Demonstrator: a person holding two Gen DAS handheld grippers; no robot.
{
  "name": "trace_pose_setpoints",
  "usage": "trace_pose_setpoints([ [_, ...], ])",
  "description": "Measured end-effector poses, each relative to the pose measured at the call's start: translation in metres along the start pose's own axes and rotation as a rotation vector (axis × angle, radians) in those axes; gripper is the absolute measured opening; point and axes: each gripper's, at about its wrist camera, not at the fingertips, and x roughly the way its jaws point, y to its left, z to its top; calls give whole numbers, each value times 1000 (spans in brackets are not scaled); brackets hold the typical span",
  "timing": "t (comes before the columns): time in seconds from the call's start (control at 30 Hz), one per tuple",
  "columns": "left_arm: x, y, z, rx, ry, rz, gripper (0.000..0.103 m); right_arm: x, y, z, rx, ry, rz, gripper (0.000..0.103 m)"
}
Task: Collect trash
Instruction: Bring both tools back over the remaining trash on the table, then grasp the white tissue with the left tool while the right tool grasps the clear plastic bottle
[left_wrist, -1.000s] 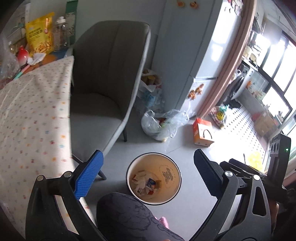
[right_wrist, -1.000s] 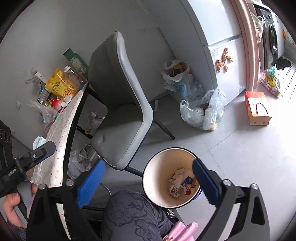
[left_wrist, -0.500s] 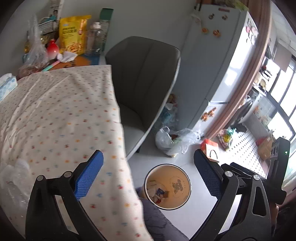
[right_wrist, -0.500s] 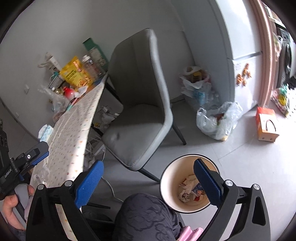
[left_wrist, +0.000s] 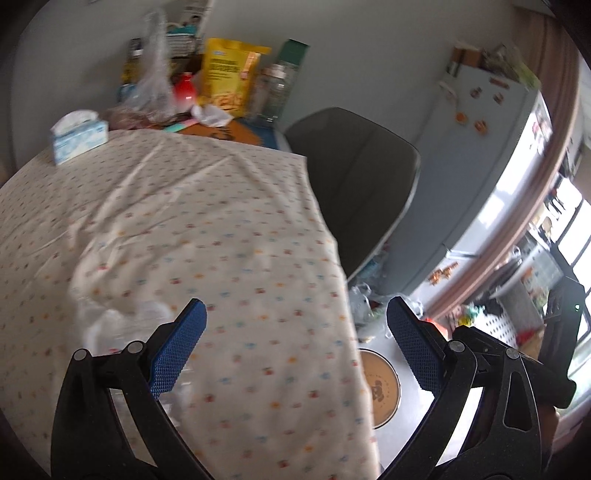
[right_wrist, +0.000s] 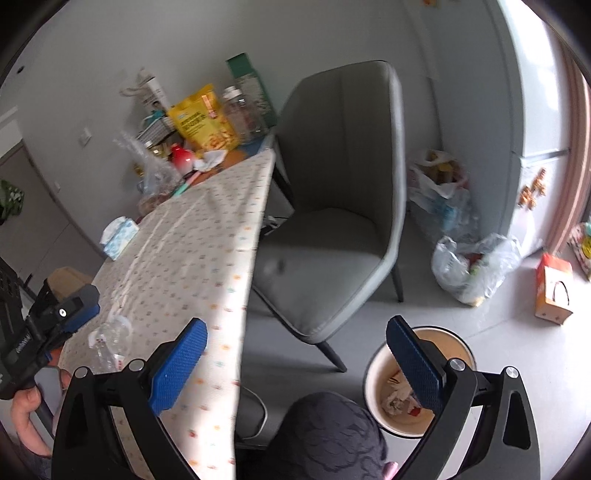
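While both tools hang in the air with nothing between their pads, the left gripper (left_wrist: 295, 347) is spread wide over the near part of the table (left_wrist: 229, 206), which is covered by a dotted cloth. Just under its left pad lies crumpled clear plastic wrap (left_wrist: 110, 325), resting on the cloth; in the right wrist view the same wrap (right_wrist: 109, 341) sits near the table's front corner, just beside the left tool's blue tip. The right gripper (right_wrist: 295, 349) is likewise spread wide, held over the floor between table edge and trash bin (right_wrist: 458, 341). The bin stands on the grey floor beside the person's knee (right_wrist: 328, 432) and holds paper scraps; in the left wrist view only part of the bin (left_wrist: 380, 384) shows past the cloth's edge. A grey chair (right_wrist: 340, 206) stands at the table side. At the far end of the table: tissue box (left_wrist: 79, 134), yellow snack bag (left_wrist: 229, 79).
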Motion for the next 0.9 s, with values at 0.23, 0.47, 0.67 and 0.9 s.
trace_pose_setpoints([
  [0.23,-18,51,-1,-82,-30,32,97,16,54,-3,-80,28,47,95],
  [0.47,-34,94,-7,-163,-56,70,97,28,103,-9,-154,59,80,95],
  [0.67,-43,132,-11,-232,-70,114,97,38,136,-14,-207,86,105,95],
  [0.9,-31,171,-20,-343,-36,135,96,49,161,-21,-245,116,128,95],
])
